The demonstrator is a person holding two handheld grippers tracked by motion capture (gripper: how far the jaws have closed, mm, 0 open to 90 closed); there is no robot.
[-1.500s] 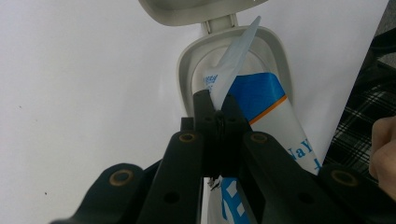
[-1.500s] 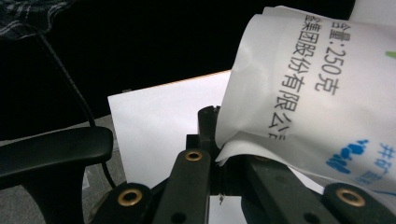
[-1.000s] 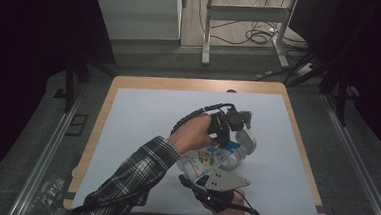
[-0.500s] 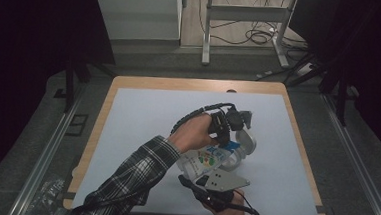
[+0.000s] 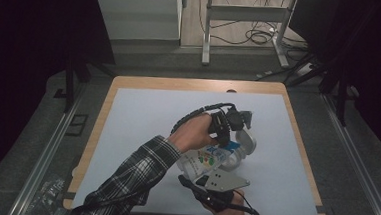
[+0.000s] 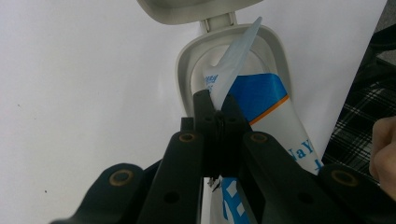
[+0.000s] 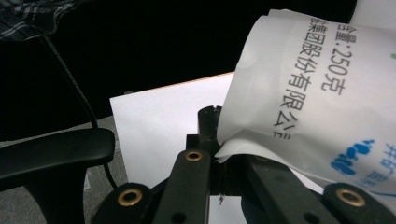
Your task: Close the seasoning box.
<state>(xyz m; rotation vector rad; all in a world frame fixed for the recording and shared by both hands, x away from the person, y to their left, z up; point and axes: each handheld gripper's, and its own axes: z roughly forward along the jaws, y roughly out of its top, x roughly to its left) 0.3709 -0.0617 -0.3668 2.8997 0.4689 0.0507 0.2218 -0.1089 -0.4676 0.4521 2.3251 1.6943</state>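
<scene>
A white pouch (image 5: 206, 159) with blue print lies tilted between my two grippers over the white mat (image 5: 142, 119). My left gripper (image 5: 228, 140) is shut on the pouch's upper corner (image 6: 261, 98), right at the mouth of a white tub (image 6: 187, 70) whose hinged lid (image 6: 187, 9) stands open. In the left gripper view the left gripper (image 6: 219, 109) pinches the thin flap, which sticks up into the tub. My right gripper (image 5: 200, 178), near the table's front edge, is shut on the pouch's lower edge (image 7: 317, 93); its jaws (image 7: 217, 135) clamp the folded seam.
The mat covers a wooden table (image 5: 195, 84) with bare mat to the left and far side. A plaid sleeve (image 5: 123, 183) crosses the front left. A black chair arm (image 7: 51, 154) shows beyond the table. Table legs and cables (image 5: 253, 36) lie on the floor behind.
</scene>
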